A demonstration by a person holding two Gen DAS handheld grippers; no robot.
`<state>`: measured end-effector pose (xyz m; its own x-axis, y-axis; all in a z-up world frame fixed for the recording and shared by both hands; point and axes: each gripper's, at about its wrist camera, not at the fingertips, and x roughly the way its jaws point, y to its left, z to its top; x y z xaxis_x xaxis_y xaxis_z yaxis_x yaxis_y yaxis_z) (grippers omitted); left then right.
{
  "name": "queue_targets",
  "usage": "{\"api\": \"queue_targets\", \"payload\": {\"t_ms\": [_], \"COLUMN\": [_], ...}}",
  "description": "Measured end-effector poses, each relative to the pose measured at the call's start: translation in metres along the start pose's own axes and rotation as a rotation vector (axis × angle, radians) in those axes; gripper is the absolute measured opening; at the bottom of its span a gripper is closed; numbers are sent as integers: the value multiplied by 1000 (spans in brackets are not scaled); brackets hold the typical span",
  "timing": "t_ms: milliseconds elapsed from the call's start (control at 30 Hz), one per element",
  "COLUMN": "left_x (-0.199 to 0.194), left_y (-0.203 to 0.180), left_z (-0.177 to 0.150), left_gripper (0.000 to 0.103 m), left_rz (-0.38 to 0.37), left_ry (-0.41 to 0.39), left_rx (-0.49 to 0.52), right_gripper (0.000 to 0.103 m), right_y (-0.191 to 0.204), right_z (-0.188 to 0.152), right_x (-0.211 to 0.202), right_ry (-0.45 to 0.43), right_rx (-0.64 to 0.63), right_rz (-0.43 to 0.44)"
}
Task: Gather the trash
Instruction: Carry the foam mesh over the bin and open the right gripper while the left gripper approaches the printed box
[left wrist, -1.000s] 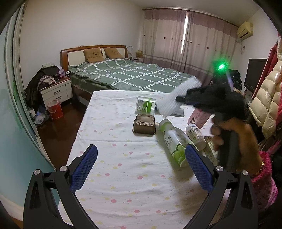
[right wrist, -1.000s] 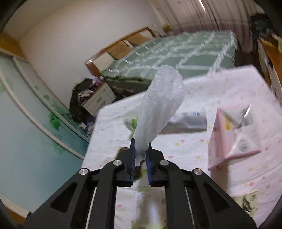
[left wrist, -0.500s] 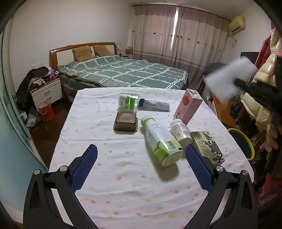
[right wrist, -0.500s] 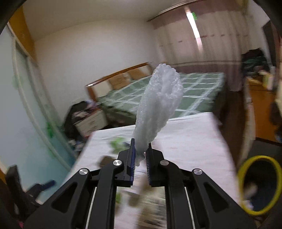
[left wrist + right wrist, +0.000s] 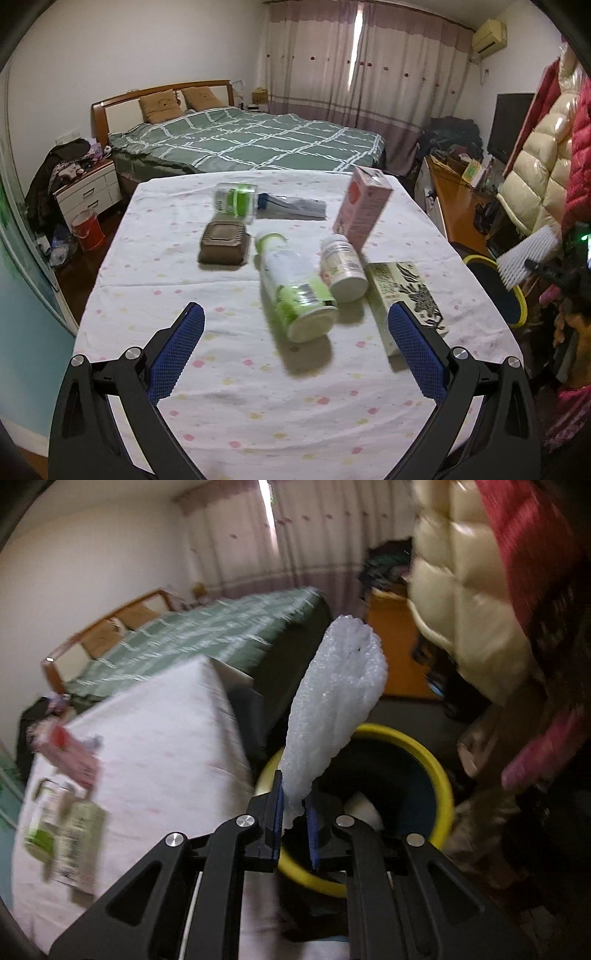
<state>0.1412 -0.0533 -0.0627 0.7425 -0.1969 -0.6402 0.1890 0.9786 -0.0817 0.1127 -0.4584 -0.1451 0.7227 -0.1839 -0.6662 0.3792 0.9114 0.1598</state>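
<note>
the right tool (image 5: pixel 293 805) pinches the lower end of a white foam wrap (image 5: pixel 332 705), its blue pads pressed against it from both sides. the wrap stands up from the pads, over the near rim of a yellow-rimmed bin (image 5: pixel 441 775) that sits on the floor just beside the table (image 5: pixel 166 746). something pale lies inside the bin.

the left tool (image 5: pixel 295 345) hangs over the table with its jaws spread wide and nothing between them. on the flowered cloth ahead lie a green and white bottle (image 5: pixel 295 286) on its side, a smaller white bottle (image 5: pixel 341 267) touching it, a patterned box (image 5: pixel 404 295), a pink carton (image 5: pixel 364 206) standing tilted, a brown tray (image 5: pixel 223 247), a clear jar (image 5: pixel 236 199) and a tube (image 5: pixel 291 205). a green checked bed (image 5: pixel 251 142) stands behind the table.
</note>
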Motion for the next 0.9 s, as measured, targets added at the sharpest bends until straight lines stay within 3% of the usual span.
{"api": "queue_targets", "payload": {"t_ms": [167,400,500,533,567,633,900], "left_x": [7,19,24,27,30,35,69], "left_y": [-25,-65,-77,-82,-87,-92,-118], "left_z": [-4,-5,-7,-7,-7,-9,-16], "left_gripper": [98,98,98,98,98,98,98], "left_rz": [-25,-52,-58,-60,-60,-60,-58], "left_ry": [21,50,65,70,77,87,154], "left_rx": [21,77,84,86,90,91,77], "right_gripper": [11,11,23,39,45,45,50], "right_y": [-37,-47,-51,-53,-56,-56,-69], "right_z": [-21,-27,-28,-29,-30,-32,-30], "right_x": [31,67,83,86,88,89,74], "right_ry": [57,105,137,140,132,124,83], "right_rx": [36,32,23,27,31,19,64], "right_rz": [-40,-49,-52,-46,-53,-76,-30]}}
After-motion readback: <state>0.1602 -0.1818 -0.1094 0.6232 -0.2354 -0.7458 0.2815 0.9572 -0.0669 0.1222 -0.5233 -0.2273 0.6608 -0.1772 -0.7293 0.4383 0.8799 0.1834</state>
